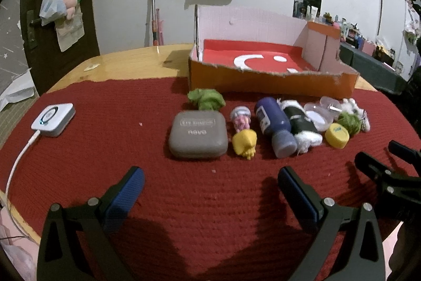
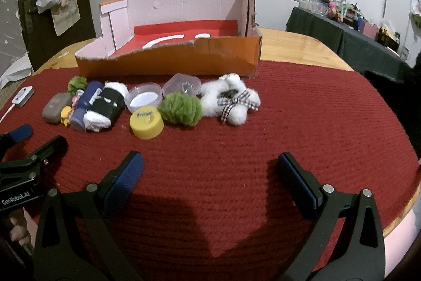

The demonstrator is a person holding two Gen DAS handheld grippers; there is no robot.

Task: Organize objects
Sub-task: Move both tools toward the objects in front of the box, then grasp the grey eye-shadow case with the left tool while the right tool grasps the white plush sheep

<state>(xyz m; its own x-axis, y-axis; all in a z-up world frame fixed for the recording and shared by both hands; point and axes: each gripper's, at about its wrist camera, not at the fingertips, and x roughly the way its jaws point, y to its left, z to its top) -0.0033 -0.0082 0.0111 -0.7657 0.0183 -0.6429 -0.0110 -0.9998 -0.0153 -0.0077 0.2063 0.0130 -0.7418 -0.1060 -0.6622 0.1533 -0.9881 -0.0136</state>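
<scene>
A row of small objects lies on the red mat in front of an orange cardboard box (image 1: 263, 82) (image 2: 168, 59). From left: a grey case (image 1: 198, 134) (image 2: 55, 107), a green plush (image 1: 206, 98), a pink figure (image 1: 240, 119), a yellow figure (image 1: 245, 142), a dark blue bottle (image 1: 275, 127) (image 2: 85, 104), a black-and-white plush (image 1: 302, 125) (image 2: 108, 104), a clear round container (image 2: 143, 98), a yellow cap (image 1: 337, 134) (image 2: 146, 123), a green fuzzy ball (image 2: 181, 108) and a white plush with a checked bow (image 2: 231, 99). My left gripper (image 1: 210, 175) and my right gripper (image 2: 209, 161) hover open over bare mat, short of the row.
A white square device (image 1: 54, 119) with a cable lies on the mat's left side. The box has a red floor and tall pale walls. Wooden table (image 2: 294, 44) shows beyond the mat. Bags and plush toys hang on the wall and door behind.
</scene>
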